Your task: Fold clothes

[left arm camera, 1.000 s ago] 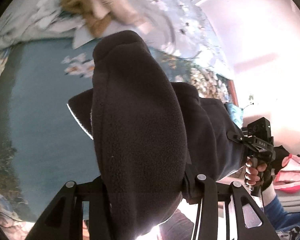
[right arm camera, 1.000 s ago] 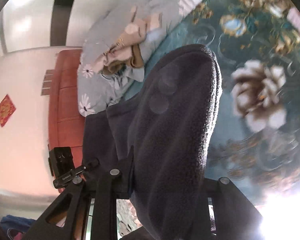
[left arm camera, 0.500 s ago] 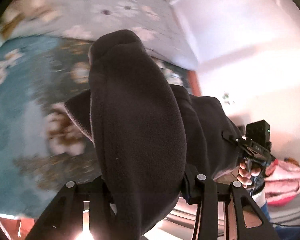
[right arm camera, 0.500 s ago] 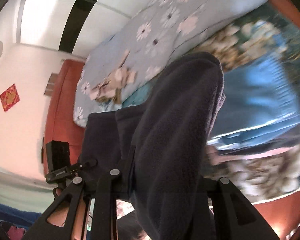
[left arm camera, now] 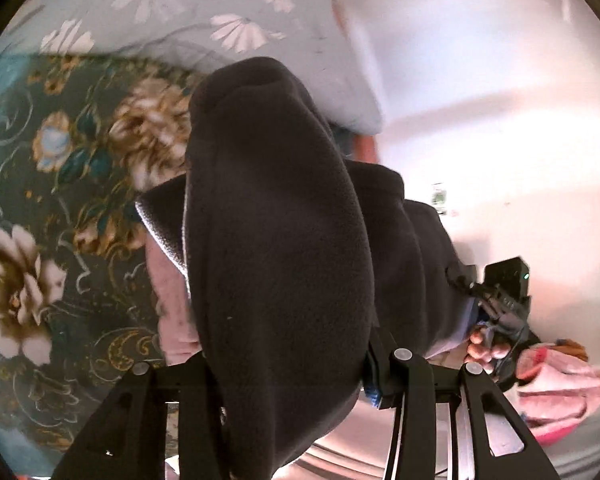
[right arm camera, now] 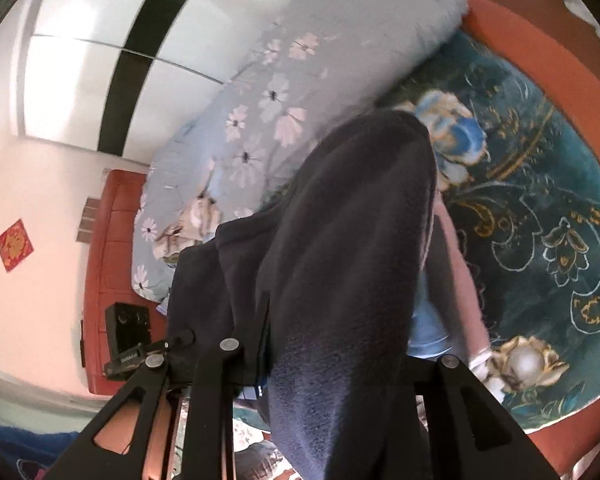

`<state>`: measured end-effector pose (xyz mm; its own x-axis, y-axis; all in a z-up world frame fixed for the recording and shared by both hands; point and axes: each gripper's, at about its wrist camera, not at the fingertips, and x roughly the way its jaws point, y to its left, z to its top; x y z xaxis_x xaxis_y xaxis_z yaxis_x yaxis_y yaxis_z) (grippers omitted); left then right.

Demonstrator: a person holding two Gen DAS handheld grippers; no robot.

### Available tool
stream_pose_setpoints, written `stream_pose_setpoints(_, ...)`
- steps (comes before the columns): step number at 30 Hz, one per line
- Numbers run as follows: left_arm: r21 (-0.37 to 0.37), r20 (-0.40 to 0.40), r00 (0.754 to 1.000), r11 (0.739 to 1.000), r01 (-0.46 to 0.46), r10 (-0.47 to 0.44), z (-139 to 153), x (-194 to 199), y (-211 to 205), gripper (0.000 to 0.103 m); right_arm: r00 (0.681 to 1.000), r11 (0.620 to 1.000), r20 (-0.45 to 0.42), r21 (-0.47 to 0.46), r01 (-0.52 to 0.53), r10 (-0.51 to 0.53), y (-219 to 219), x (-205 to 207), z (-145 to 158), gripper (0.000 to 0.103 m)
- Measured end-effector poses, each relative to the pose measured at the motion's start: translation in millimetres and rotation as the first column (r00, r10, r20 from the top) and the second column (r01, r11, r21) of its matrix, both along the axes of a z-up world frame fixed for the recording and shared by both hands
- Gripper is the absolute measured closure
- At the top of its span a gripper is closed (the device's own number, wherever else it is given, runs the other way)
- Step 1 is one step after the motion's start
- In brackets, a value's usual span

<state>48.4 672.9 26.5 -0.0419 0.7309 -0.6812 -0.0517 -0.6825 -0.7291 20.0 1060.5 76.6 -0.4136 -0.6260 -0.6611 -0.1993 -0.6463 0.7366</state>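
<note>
A dark grey fleece garment [left arm camera: 284, 240] hangs over my left gripper [left arm camera: 292, 344] and fills the middle of the left wrist view. Its fingers are buried in the cloth and shut on it. The same fleece [right arm camera: 348, 248] drapes over my right gripper [right arm camera: 332, 344], which also holds it shut. The garment stretches between the two, held up above the bed. Out at the right of the left wrist view, a hand holds the right gripper [left arm camera: 500, 304]. The left gripper [right arm camera: 140, 348] shows at the left of the right wrist view.
Below lies a teal floral bedspread [left arm camera: 60, 200] [right arm camera: 540, 200]. A grey-blue daisy duvet [right arm camera: 260, 112] is piled at the bed's far side. A pink cloth [left arm camera: 168, 300] lies under the fleece. Pink clothes [left arm camera: 560, 376] sit off the bed. An orange-red bed frame [right arm camera: 108, 240] borders white walls.
Both grippers have swung with the fleece across the bed; the plain blue middle gave way to the flowered border and the pink cloth. Both holds are unchanged.
</note>
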Motion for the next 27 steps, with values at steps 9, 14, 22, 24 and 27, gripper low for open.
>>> stream_pose_setpoints(9,-0.047,0.156,0.984,0.995,-0.084,0.09,-64,22,-12,0.055,0.996,0.995,0.079,-0.082,0.058,-0.051,36,-7,-77,0.074)
stream_pose_setpoints(14,-0.001,0.121,0.992,0.999,-0.042,0.042,-50,24,3,0.054,0.997,0.997,0.059,-0.063,0.051,-0.047,58,-10,-74,0.074)
stream_pose_setpoints(22,-0.023,0.215,0.976,0.999,-0.027,0.032,-67,37,-22,0.045,0.988,0.984,0.128,-0.14,0.106,-0.088,62,2,-122,0.072)
stream_pose_setpoints(24,-0.005,0.245,0.969,0.999,-0.035,0.035,-67,38,-29,0.045,0.987,0.982,0.127,-0.147,0.114,-0.096,65,5,-120,0.072)
stream_pose_setpoints(27,-0.005,0.267,0.963,1.0,-0.02,0.021,-58,39,-32,0.042,0.985,0.982,0.128,-0.138,0.129,-0.112,72,9,-112,0.069)
